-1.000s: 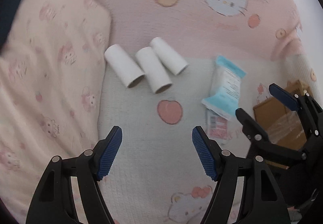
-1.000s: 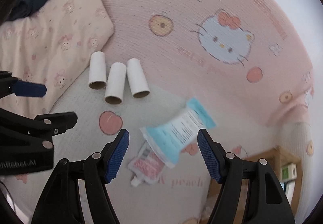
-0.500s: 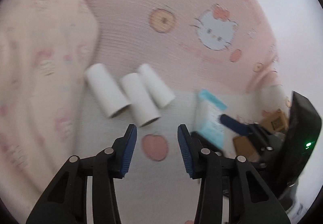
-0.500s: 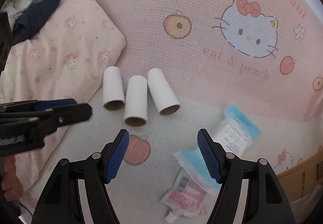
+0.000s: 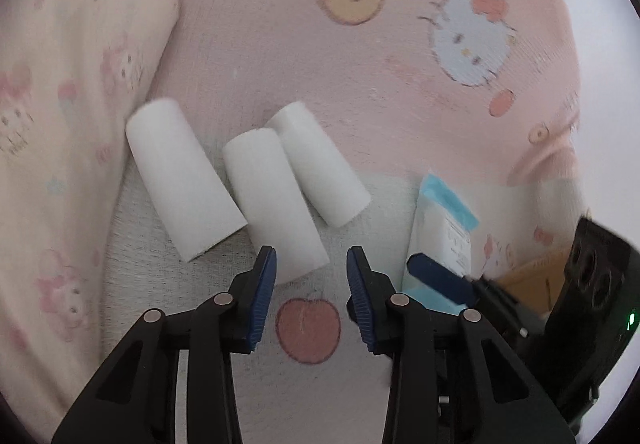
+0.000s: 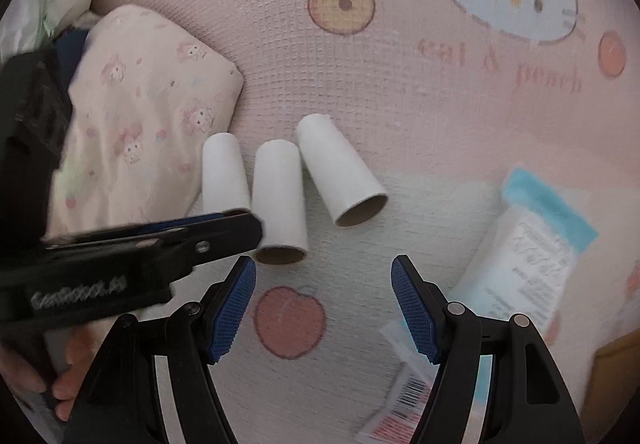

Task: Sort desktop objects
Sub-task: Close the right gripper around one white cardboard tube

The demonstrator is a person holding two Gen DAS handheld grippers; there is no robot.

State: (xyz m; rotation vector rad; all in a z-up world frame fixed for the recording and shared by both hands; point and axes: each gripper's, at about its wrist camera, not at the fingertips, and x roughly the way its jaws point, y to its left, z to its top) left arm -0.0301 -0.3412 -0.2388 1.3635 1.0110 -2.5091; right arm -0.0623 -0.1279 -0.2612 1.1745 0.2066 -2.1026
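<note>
The left gripper [image 6: 152, 240] is smearing with motion blur and is covering the near end of the left tube [image 6: 224, 174]. Beside the tubes, the red sachet [image 6: 400, 410] is running under the right gripper's finger [image 6: 452, 344] and off the bottom edge; its print is reading too blurred.

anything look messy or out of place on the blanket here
Mildly. The three cardboard tubes lie in a loose fan rather than parallel, the right one splayed outward. The blue-and-white packet lies partly over a red-and-white sachet. Nothing looks spilled or damaged.
</note>
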